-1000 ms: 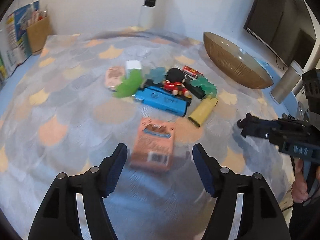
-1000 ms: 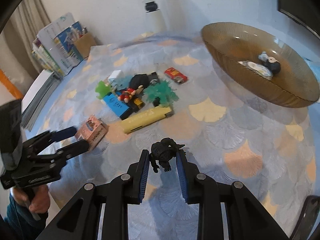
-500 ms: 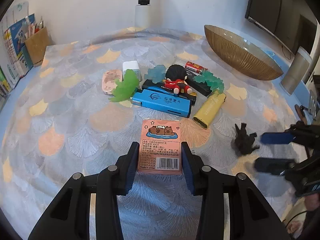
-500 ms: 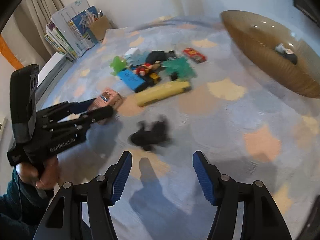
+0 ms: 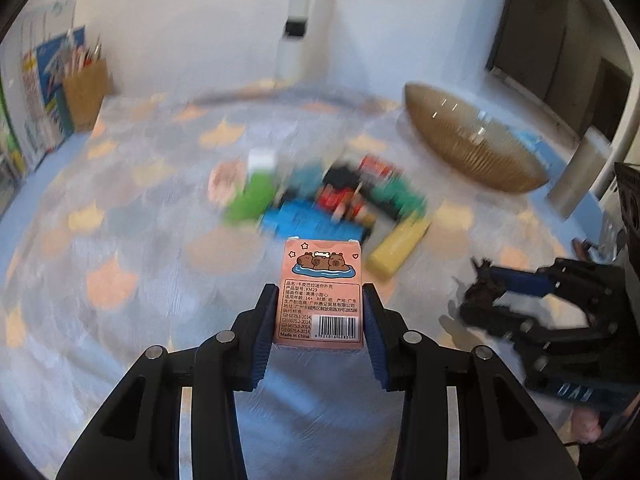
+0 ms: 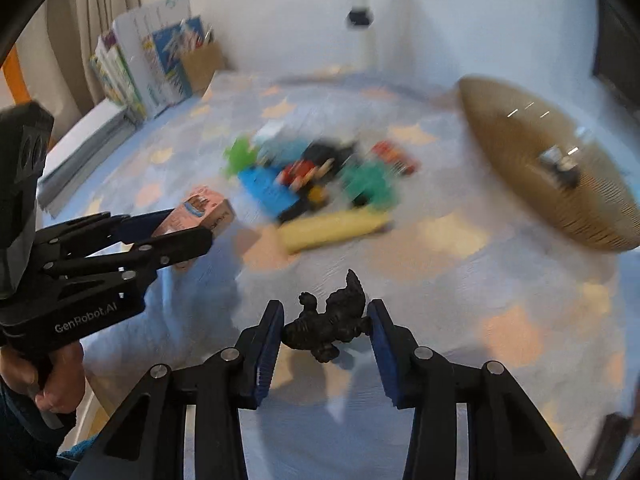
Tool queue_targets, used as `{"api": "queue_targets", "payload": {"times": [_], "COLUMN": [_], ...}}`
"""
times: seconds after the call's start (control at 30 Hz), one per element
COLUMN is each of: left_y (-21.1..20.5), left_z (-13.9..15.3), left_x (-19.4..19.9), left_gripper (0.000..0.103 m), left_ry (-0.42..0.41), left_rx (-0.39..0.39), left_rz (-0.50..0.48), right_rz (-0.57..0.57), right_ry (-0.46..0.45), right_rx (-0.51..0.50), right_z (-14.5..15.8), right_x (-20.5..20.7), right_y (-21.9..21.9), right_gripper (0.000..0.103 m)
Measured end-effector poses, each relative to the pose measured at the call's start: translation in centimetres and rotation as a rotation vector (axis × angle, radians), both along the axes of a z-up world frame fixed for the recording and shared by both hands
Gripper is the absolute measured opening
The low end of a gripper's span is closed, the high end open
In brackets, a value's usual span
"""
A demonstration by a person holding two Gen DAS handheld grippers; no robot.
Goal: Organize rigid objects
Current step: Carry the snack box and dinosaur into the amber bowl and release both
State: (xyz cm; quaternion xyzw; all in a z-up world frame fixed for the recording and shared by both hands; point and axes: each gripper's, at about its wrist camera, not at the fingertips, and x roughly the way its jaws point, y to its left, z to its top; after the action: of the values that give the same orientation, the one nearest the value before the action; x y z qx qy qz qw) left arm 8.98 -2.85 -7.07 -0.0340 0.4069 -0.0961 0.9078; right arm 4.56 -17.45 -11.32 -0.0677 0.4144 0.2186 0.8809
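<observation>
Left wrist: left gripper (image 5: 319,322) is clamping the pink card box (image 5: 319,292); right gripper (image 6: 326,330), jaws just closing, is pinching the black figurine (image 6: 330,322) at six o'clock.

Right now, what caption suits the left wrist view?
Left gripper clamps a pink cardboard card box above the patterned tablecloth.

A heap of small toys (image 5: 320,196) lies mid-worktop (image 5: 120,320), with a long tube (image 5: 396,250) at its near right edge. A card box (image 5: 320,292) sits between the left gripper's (image 5: 318,320) fingers, nearer than the heap. To its right, a small figure (image 6: 328,324) sits between the right gripper's (image 6: 326,340) fingers. The wide bowl (image 5: 472,148) stands far right, with small things in it. A box of pens (image 5: 86,98) and books (image 6: 120,76) stand at the far left corner.
</observation>
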Motion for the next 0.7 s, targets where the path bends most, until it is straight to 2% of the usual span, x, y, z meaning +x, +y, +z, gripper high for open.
{"api": "queue_targets", "payload": {"times": [0.1, 0.2, 0.3, 0.37, 0.5, 0.63, 0.7], "left_y": [-2.3, -5.4, -9.4, -12.1, -16.2, -18.0, -18.6], "left_z": [4.2, 8.1, 10.8, 10.8, 7.2, 4.9, 4.6], "left_x": [1.7, 4.3, 7.5, 9.8, 13.4, 14.1, 14.2], "left_gripper": [0.038, 0.038, 0.038, 0.038, 0.038, 0.038, 0.042], "left_ry": [-0.104, -0.176, -0.219, -0.201, -0.083, -0.030, -0.022], "left_rx": [0.007, -0.009, -0.035, -0.029, -0.048, -0.058, -0.057], "left_rz": [-0.036, -0.078, -0.133, -0.157, -0.193, -0.234, -0.271], "right_rz": [-0.084, -0.203, -0.275, -0.319, -0.402, -0.412, -0.425], "right_ry": [-0.128, -0.212, -0.213, -0.177, -0.047, 0.023, 0.044], "right_rx": [0.015, 0.023, 0.067, 0.097, 0.113, 0.134, 0.134], "right_z": [5.6, 10.1, 12.1, 11.9, 8.6, 6.0, 5.5], "right_x": [1.0, 2.6, 4.6, 6.4, 9.5, 10.6, 11.0], "right_y": [-4.5, -9.0, -12.1, -13.9, -16.6, -17.9, -18.2], "right_gripper": [0.042, 0.042, 0.042, 0.042, 0.042, 0.042, 0.043]}}
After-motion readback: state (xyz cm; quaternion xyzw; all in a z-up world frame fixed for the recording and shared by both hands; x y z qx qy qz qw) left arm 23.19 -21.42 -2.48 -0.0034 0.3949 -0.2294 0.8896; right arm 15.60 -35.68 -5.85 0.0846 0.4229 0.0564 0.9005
